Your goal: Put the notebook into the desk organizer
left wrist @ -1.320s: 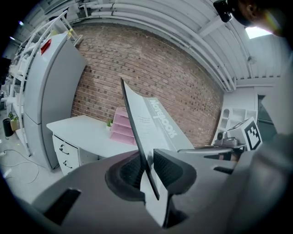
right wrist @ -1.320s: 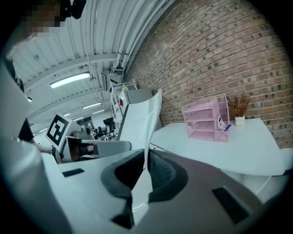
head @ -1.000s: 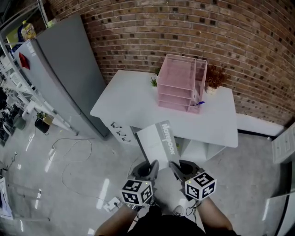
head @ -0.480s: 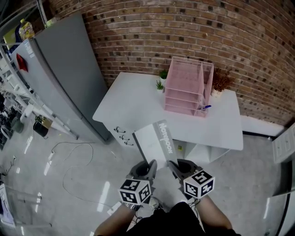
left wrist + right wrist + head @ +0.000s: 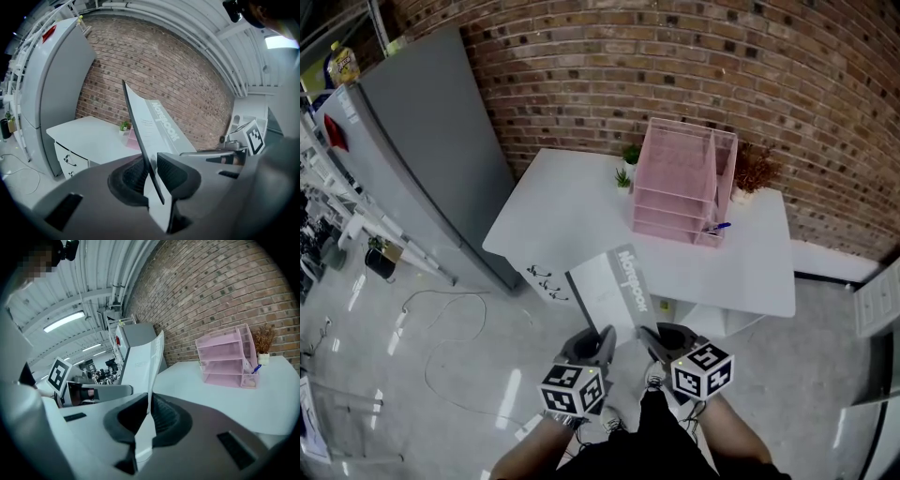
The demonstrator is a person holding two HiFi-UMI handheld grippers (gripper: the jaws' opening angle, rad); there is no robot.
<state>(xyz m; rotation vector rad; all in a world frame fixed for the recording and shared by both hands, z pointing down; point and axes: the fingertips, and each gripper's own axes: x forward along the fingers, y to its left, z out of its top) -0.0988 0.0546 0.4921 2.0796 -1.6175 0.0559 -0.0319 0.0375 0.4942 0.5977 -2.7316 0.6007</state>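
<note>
I hold a grey-and-white notebook [image 5: 614, 286] in both grippers, in the air short of the white desk [image 5: 572, 216]. In the head view my left gripper [image 5: 605, 336] is shut on its near left corner. My right gripper [image 5: 649, 336] is shut on its near right corner. The left gripper view shows the notebook [image 5: 152, 133] edge-on, pinched in my left gripper [image 5: 150, 176]. In the right gripper view the notebook [image 5: 143, 362] stands in my right gripper [image 5: 147, 416]. The pink desk organizer [image 5: 680, 183] stands at the back of the desk, also in the right gripper view [image 5: 227, 359].
A tall grey cabinet [image 5: 431, 141] stands left of the desk against the brick wall. Two small green plants [image 5: 628, 155] and a dried plant [image 5: 755, 169] flank the organizer; a blue pen [image 5: 719, 226] sticks out of its side compartment. A cable [image 5: 441, 328] lies on the floor.
Both grippers and the notebook have moved together toward the desk, which now sits a little lower and nearer in the head view. Both grips are unchanged.
</note>
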